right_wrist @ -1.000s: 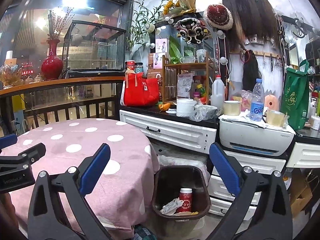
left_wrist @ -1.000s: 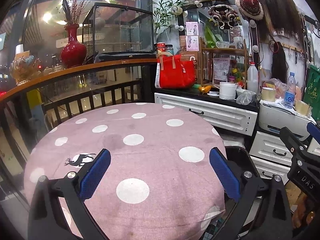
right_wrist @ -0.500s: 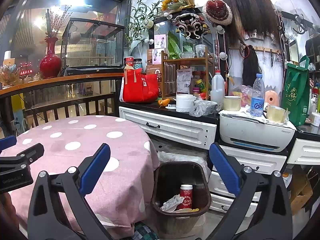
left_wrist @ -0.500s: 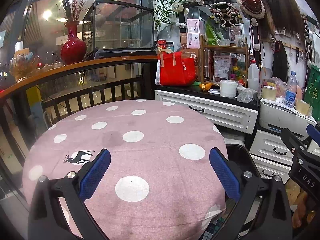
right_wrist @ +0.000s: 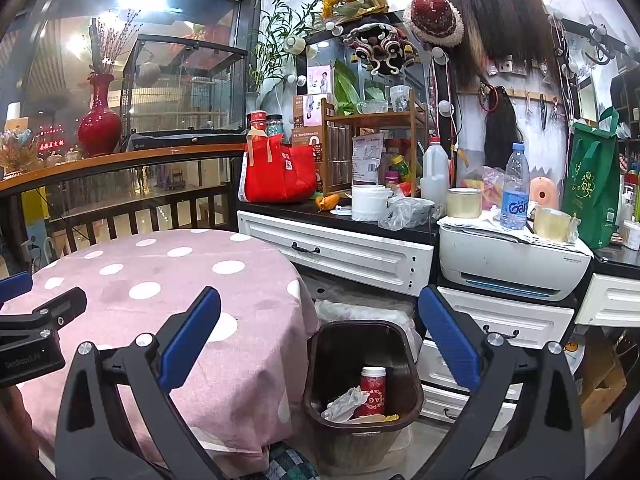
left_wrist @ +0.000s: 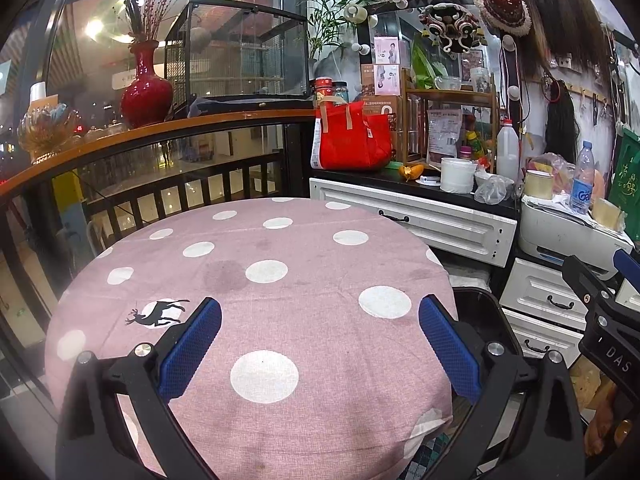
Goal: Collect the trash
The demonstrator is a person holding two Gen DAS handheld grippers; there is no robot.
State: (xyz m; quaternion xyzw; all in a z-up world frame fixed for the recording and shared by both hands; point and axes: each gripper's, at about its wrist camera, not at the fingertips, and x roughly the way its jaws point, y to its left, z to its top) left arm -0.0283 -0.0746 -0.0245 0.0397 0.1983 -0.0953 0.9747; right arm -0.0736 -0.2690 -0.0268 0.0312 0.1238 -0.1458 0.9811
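Note:
A dark brown trash bin (right_wrist: 404, 340) stands on the floor to the right of the round table (right_wrist: 168, 276). Inside it lie a red can (right_wrist: 373, 391), crumpled white paper (right_wrist: 345, 399) and a yellow scrap. Its black rim also shows in the left wrist view (left_wrist: 484, 300). My right gripper (right_wrist: 319, 338) is open and empty, held above the gap between table and bin. My left gripper (left_wrist: 320, 350) is open and empty over the pink polka-dot tablecloth (left_wrist: 280, 264). Each gripper shows at the edge of the other's view.
White drawer cabinets (right_wrist: 340, 252) with a black top stand behind the table, carrying a red bag (right_wrist: 278, 174), a white cup (right_wrist: 368, 202), a plastic bag (right_wrist: 404, 212) and bottles. A white printer (right_wrist: 512, 256) sits to the right. A wooden railing (left_wrist: 160, 128) with a red vase (left_wrist: 146, 92) curves at the left.
Both views have shifted slightly, with both grippers a little higher and further back. Both grippers stay open and empty.

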